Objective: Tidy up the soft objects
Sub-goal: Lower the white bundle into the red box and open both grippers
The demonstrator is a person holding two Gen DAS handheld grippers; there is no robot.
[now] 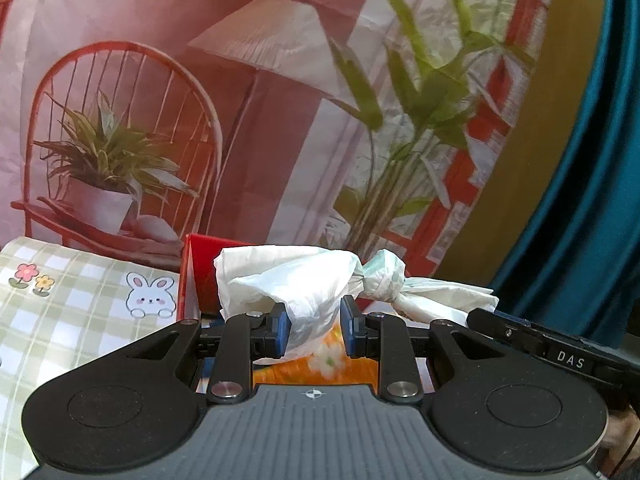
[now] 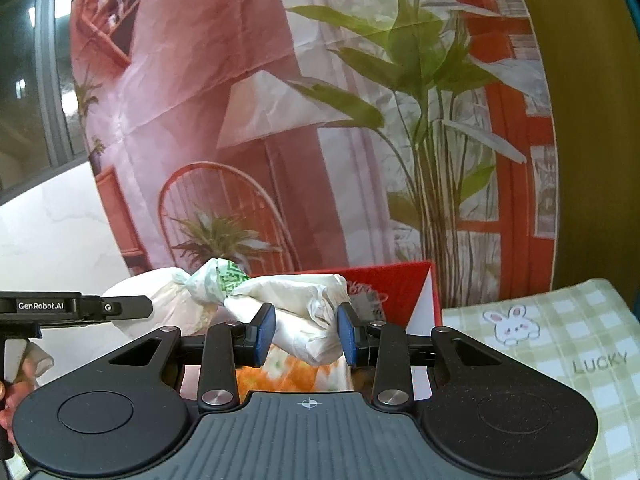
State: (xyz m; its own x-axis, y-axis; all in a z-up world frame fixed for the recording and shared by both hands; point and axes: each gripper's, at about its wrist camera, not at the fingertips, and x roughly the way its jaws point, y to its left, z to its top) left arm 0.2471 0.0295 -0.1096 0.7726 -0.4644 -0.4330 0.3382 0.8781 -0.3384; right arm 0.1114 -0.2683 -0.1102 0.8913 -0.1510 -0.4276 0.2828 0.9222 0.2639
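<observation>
Left to right: green checked cloth (image 1: 60, 300) with bunny print; red box (image 1: 202, 276) behind. Left gripper (image 1: 312, 330) pinching one end of knotted white plastic bag (image 1: 296, 284), held above orange flowered fabric (image 1: 320, 368). Right gripper (image 2: 306, 332) pinching other end of bag (image 2: 304, 320).

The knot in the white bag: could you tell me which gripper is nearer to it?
Left, narrowly. The knot sits just right of the left gripper, whose jaws grip the bag; the right gripper holds the bag further along.
</observation>
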